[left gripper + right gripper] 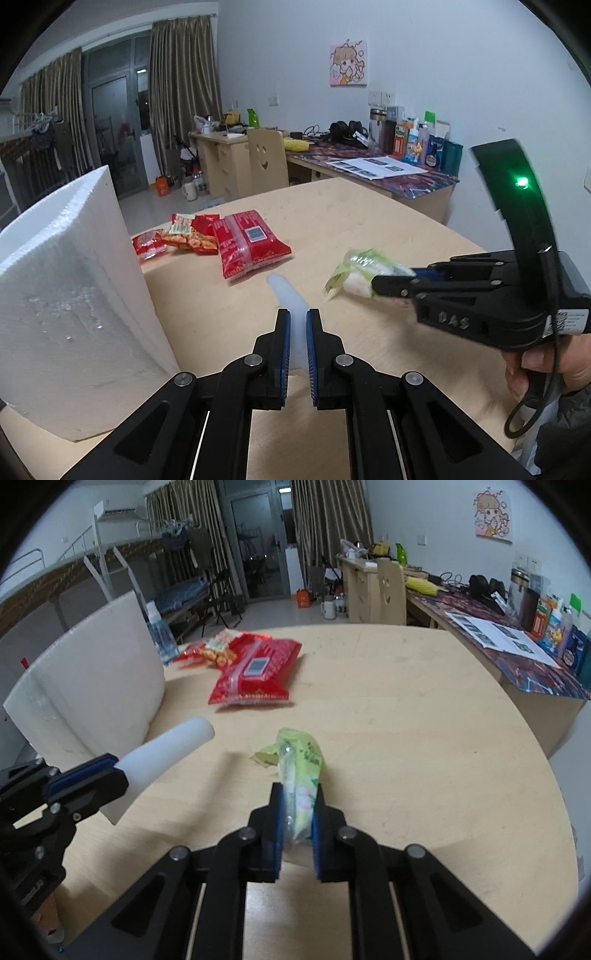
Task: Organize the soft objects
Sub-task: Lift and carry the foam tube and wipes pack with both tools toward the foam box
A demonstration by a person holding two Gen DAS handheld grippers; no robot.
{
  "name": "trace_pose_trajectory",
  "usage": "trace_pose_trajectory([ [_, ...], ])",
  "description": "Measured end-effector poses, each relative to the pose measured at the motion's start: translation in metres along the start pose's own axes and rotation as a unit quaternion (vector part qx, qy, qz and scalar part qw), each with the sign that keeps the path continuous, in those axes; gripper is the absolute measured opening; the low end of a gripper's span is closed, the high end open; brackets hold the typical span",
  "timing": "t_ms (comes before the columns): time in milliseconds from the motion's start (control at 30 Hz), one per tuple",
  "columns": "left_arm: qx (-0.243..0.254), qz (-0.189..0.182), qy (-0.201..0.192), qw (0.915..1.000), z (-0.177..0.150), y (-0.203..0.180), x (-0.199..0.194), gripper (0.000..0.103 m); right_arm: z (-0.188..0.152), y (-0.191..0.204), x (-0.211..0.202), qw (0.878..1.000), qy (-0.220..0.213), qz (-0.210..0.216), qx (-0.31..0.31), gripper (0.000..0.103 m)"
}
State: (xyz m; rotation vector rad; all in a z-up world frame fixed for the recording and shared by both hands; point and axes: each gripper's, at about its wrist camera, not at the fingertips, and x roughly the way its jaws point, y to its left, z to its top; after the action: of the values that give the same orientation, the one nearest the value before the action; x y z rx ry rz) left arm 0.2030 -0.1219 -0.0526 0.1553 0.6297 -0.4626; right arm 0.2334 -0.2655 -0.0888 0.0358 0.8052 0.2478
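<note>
Carrying two soft objects above the surface (406, 720).
Left hand-held gripper (297, 325) clamping white foam piece (286, 295); right hand-held gripper (297, 805) clamping green packet (301, 760), likely for sorting.

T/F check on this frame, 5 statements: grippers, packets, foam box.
1. The left gripper is shut on a white foam piece. True.
2. The right gripper is open and empty. False: it is shut on a green packet.
3. The big red packet lies on the table. True.
4. The green packet is inside the foam box. False: it is in the right gripper, over the table.
5. The small snack packets sit beside the big red packet. True.
</note>
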Motion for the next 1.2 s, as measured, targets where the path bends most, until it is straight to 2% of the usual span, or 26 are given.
trace_pose_trajectory([
  [200,0.000,0.001,-0.013,0.9999,0.004,-0.004,-0.013,0.009,0.001,-0.002,-0.024,0.999,-0.035,0.009,0.010,0.016],
  [700,0.014,0.021,-0.068,0.9974,0.008,-0.024,-0.076,0.009,-0.001,0.008,-0.088,0.994,-0.105,0.017,0.003,0.016],
  [1200,0.013,0.060,-0.107,0.9924,0.000,-0.019,-0.136,0.009,0.002,0.042,-0.119,0.988,-0.144,0.039,-0.026,0.016],
])
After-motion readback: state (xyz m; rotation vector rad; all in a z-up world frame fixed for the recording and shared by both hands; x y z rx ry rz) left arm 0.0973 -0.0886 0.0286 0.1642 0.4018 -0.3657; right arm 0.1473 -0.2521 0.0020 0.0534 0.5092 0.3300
